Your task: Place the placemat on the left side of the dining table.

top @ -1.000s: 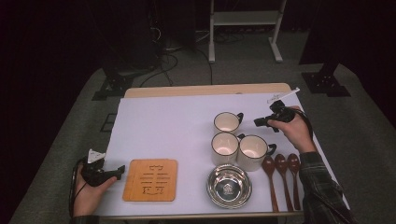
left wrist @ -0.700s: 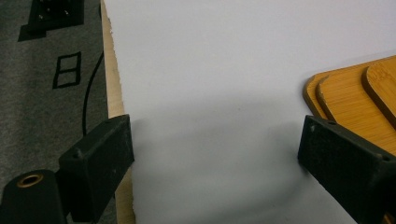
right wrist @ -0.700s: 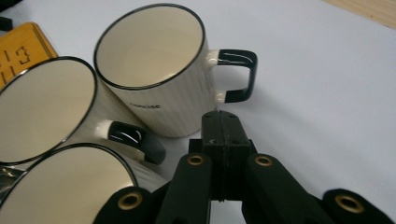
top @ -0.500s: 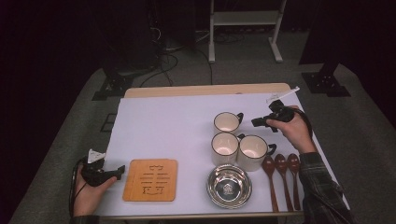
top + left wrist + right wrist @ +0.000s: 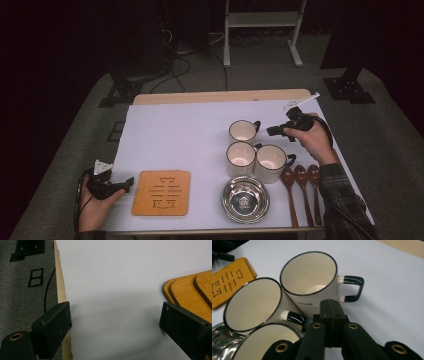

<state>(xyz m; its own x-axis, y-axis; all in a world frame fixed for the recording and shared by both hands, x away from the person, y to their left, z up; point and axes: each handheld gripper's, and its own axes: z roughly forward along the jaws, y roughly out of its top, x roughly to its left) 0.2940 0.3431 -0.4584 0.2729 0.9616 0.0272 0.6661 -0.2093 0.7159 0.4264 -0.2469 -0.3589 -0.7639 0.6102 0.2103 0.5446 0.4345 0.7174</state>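
Right tool (image 5: 274, 131) clenched with jaws pressed together on nothing, held just beside the far mug (image 5: 243, 131) and aimed at its dark handle. Far mug upright on the white-covered bench (image 5: 175, 130), right of centre, close behind two further mugs (image 5: 256, 159). Left tool (image 5: 122, 184) released, jaws well apart over bare bench cover at the near left edge, beside the wooden trivet (image 5: 161, 192). Steel bowl (image 5: 245, 199) and three wooden spoons (image 5: 301, 192) along the near right edge.
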